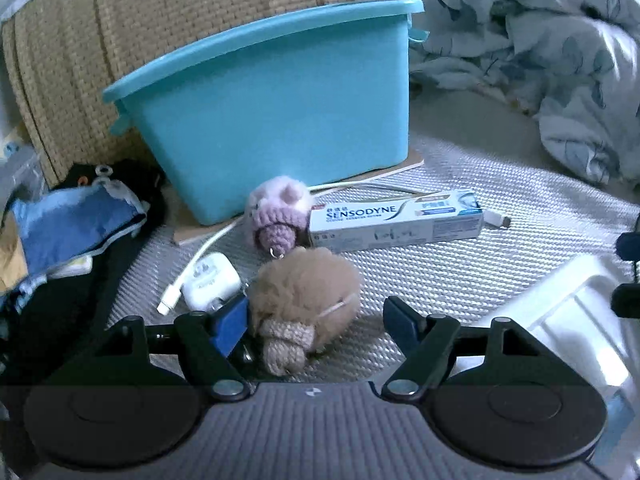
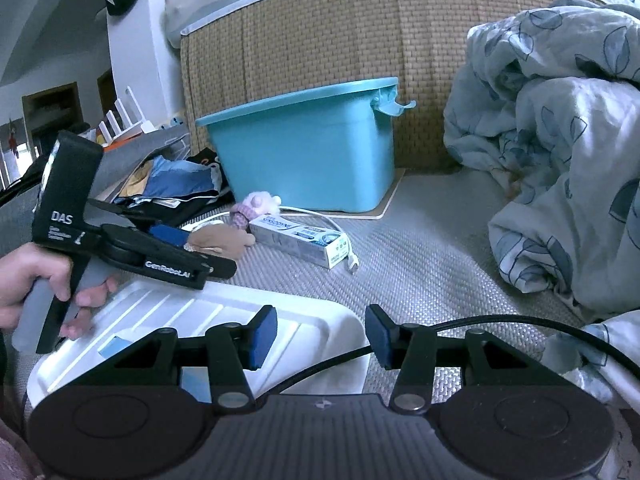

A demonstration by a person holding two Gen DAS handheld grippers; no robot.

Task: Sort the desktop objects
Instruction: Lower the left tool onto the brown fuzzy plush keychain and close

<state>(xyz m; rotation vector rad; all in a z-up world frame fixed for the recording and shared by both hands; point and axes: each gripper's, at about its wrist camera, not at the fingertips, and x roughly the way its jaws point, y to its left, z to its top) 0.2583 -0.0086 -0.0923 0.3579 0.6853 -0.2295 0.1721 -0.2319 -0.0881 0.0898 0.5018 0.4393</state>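
Observation:
A brown fluffy plush ball (image 1: pixel 304 292) with a knitted end lies on the grey woven mat, between the fingers of my left gripper (image 1: pixel 316 316), which is open; the left pad sits beside it, the right pad stands apart. Behind it are a purple crocheted plush (image 1: pixel 280 208), a toothpaste box (image 1: pixel 396 220) and a white charger (image 1: pixel 210 280) with its cable. The teal bin (image 1: pixel 272 120) stands further back. My right gripper (image 2: pixel 322 336) is open over a white plastic lid (image 2: pixel 200 320), nothing between its pads. The right wrist view shows the brown plush (image 2: pixel 218 240) by the left gripper.
A rumpled leaf-print quilt (image 2: pixel 560 140) fills the right side. A woven headboard (image 2: pixel 320 40) rises behind the bin. Clothes (image 1: pixel 72 220) are heaped at the left. A black cable (image 2: pixel 320 368) runs under my right gripper. A hand (image 2: pixel 24 276) holds the left gripper's handle.

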